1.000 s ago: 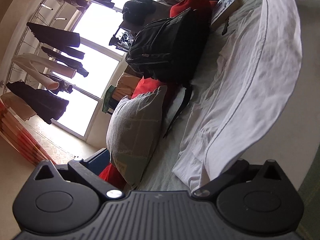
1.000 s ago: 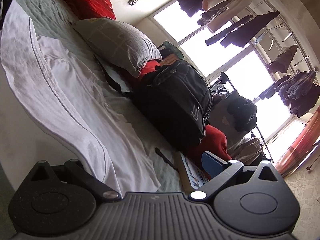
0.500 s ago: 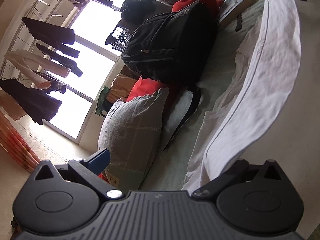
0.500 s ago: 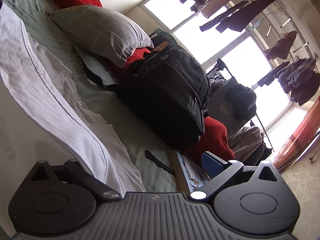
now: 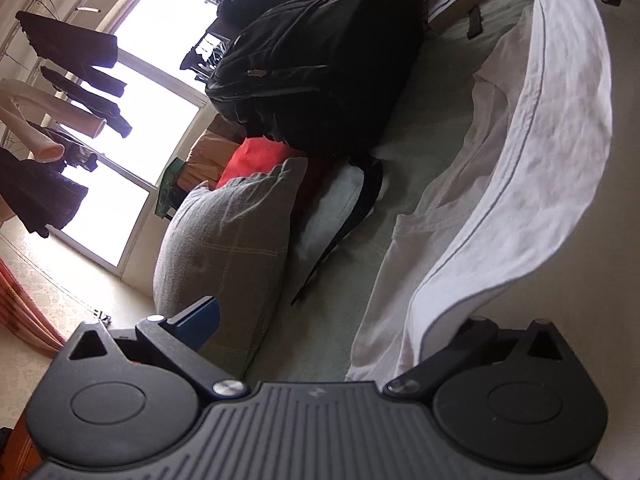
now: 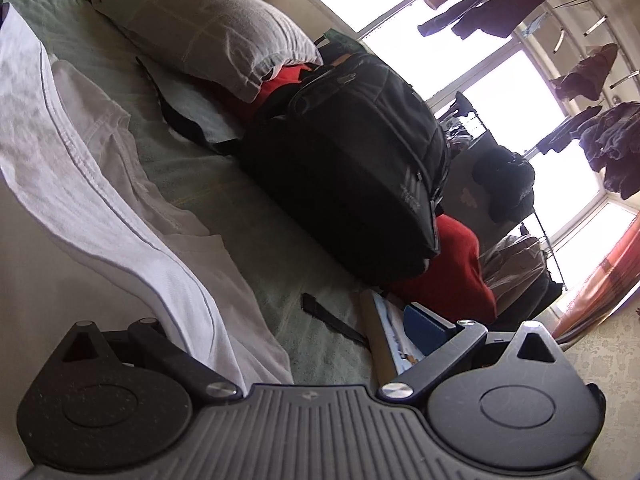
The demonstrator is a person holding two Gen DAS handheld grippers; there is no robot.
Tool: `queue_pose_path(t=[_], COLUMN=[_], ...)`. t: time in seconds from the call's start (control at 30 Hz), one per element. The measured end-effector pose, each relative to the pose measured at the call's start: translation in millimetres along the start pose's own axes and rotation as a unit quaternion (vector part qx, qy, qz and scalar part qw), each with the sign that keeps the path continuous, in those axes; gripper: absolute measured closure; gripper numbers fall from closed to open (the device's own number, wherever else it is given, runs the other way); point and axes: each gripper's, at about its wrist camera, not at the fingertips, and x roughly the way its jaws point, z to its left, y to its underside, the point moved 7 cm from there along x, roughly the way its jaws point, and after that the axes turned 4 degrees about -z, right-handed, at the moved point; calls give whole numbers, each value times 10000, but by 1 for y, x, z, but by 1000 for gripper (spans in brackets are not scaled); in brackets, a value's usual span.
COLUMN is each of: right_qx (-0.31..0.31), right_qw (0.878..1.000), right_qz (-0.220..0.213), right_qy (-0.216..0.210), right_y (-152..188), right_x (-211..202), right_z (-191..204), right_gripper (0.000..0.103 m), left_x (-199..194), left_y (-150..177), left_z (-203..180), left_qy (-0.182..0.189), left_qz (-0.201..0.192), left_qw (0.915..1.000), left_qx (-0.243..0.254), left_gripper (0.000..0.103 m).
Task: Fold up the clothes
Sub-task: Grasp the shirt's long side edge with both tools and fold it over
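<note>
Green-sheeted bed (image 5: 432, 120) is spread with a white T-shirt (image 5: 560, 152), whose hem is lifted; whether either tool (image 5: 324, 328) (image 6: 304, 332) is clamped cannot be told.

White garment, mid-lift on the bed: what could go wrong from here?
1. The white garment is stretched between the left gripper and the right gripper, each showing only one fingertip, so the grip cannot be confirmed; a corner may slip.
2. Its lower layer bunches on the bed, so the fold may crease.
3. The black backpack and book sit close by; swung cloth could snag them.
</note>
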Motion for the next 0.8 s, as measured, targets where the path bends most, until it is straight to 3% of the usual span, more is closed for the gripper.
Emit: queue_pose_path(t=[0.27, 0.43, 0.57, 0.67, 0.8], right_qx=[136, 370, 928, 1665, 2783], right_qw=[9977, 9946, 9863, 9697, 9159], right_qz=[343, 196, -2, -183, -415], right_qy=[-574, -951, -1361, -1779, -2861], right_y=[15, 20, 29, 35, 32], right_x=[22, -4, -39, -66, -87], right_z=[15, -4, -28, -41, -35], right_gripper=[1, 1, 1, 1, 1], left_x=[3, -32, -71, -96, -114], left_y=[11, 22, 33, 31, 16], left_z=[-2, 10, 16, 16, -3], left_qy=[359, 626, 1006, 1678, 2852], left_qz=[265, 272, 306, 306, 40], left_qw=[9984, 9969, 9915, 9732, 9245], left_qx=[-334, -401, -761, -1544, -2530], left_gripper=[1, 1, 1, 1, 1])
